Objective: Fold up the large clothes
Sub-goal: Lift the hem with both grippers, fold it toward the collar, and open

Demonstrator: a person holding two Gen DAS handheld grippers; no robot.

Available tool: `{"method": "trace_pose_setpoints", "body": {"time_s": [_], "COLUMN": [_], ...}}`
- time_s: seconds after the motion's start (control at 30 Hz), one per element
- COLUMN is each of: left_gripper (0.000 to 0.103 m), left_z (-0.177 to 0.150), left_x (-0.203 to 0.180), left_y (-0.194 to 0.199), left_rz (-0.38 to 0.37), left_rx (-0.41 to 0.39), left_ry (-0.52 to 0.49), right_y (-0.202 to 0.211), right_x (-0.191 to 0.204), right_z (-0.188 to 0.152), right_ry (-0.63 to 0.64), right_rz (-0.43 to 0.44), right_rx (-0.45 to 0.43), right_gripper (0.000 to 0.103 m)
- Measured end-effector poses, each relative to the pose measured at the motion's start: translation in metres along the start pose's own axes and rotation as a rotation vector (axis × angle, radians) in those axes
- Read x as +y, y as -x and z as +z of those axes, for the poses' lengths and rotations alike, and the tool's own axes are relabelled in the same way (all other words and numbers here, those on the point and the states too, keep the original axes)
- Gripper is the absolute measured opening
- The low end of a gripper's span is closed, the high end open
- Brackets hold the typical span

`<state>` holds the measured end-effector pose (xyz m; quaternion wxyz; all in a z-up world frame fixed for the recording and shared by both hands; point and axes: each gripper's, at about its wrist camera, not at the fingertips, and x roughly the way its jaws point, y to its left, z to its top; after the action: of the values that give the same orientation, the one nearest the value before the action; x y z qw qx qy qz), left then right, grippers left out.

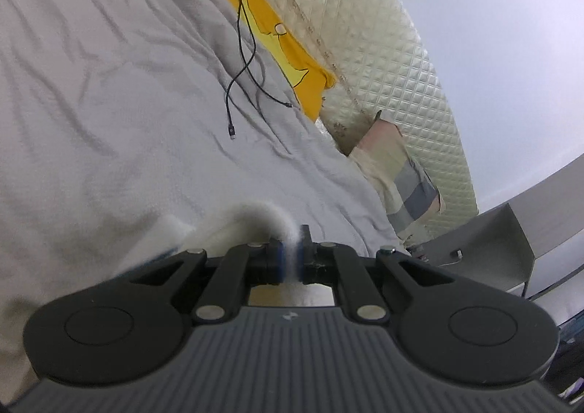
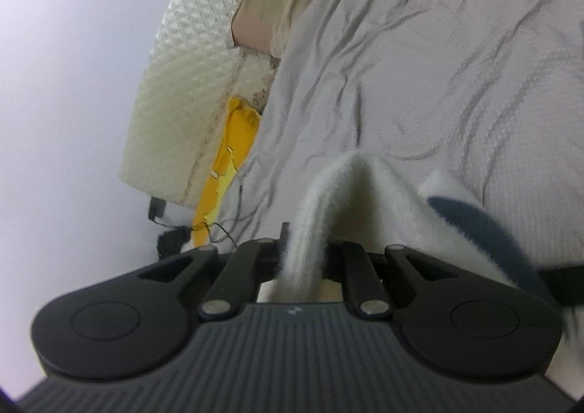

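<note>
A white fuzzy garment (image 1: 255, 217) bulges just ahead of my left gripper (image 1: 292, 252), whose jaws are shut on a thin edge of it. In the right wrist view the same white knit garment (image 2: 350, 186) rises in a ridge, and my right gripper (image 2: 304, 252) is shut on a thick fold of it. A dark blue trim strip (image 2: 474, 223) of the garment runs to the right of that gripper. Both grippers hang low over a wrinkled pale grey bed sheet (image 1: 109, 84).
A yellow cloth (image 1: 270, 37) and a quilted cream headboard (image 1: 383, 30) border the bed. Black cables (image 1: 241, 59) lie on the sheet. A checked pillow (image 1: 401, 176) sits by the headboard, with a grey stand (image 1: 492, 249) beyond. The yellow cloth (image 2: 233, 157) and headboard (image 2: 189, 84) also show in the right wrist view.
</note>
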<state>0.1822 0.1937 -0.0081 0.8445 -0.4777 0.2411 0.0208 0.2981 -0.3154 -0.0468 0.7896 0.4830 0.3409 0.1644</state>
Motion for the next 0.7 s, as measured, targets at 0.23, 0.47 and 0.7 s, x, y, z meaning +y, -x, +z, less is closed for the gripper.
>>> {"method": "trace_pose_setpoints", "body": {"time_s": [0.23,0.47,0.7], "left_gripper": [0.008,0.008,0.008], "left_z": [0.01,0.021,0.018], "left_x": [0.04,0.06,0.062], "left_y": [-0.069,-0.116,-0.12], "left_rz": [0.055,0.089,0.098], "left_rx": [0.032,0.062,0.087], "left_ry": [-0.011,-0.05,-0.047], "right_y": [-0.048,-0.069,-0.042], "right_x": [-0.031,-0.042,-0.034], "right_z": [0.01,0.03,0.027], "right_ry": [0.011,0.083,0.243], "right_rz": [-0.034,-0.042,-0.089], "right_rx": [0.056,0.109,0.077], "right_gripper": [0.012,0.012,0.037]}}
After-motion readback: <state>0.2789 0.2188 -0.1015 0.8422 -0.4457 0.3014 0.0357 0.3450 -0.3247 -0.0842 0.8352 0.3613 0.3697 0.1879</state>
